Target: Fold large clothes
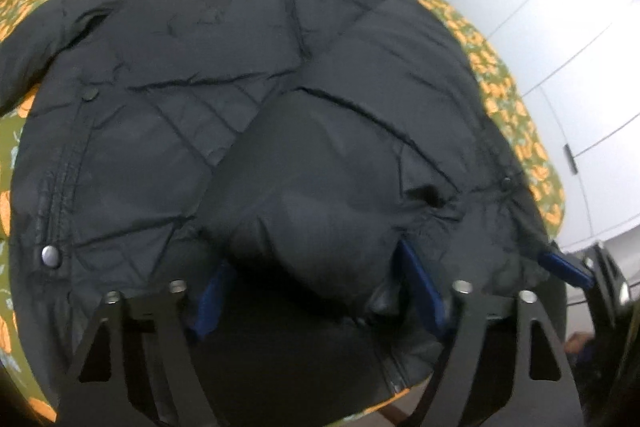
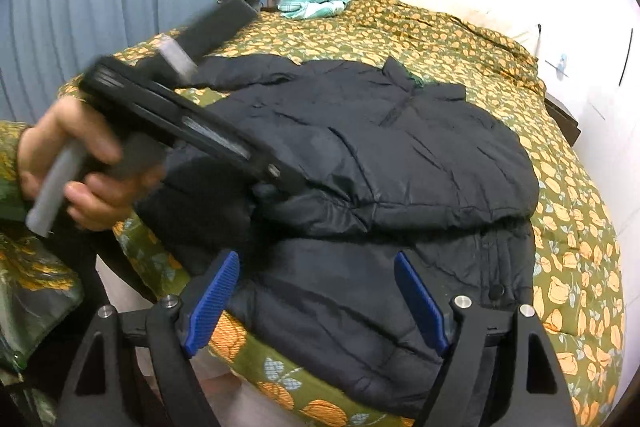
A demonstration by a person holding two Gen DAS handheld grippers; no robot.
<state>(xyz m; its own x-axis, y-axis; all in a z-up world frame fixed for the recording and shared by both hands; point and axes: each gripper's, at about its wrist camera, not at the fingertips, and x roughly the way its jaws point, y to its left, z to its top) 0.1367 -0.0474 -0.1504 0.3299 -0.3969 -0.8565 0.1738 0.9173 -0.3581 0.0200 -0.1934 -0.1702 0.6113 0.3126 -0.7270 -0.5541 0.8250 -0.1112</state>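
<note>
Folding the black jacket [image 1: 248,75] on the bed [image 2: 440,27] — sleeve [image 1: 304,187] laid across. Left gripper [image 1: 320,291] jaws half-closed around the cuff — grip unclear; right gripper [image 2: 320,299] wide, empty. Next, probably the hem.

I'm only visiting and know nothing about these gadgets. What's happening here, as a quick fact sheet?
Place: bed with a green, orange-flowered bedspread
Garment: black jacket, lying front up, one sleeve folded across it
Left tongs: closed on a puffy fold of the jacket
Right tongs: open over the jacket's lower edge, gripping nothing
Other clothes: checked cloth at the bed's far end
</note>
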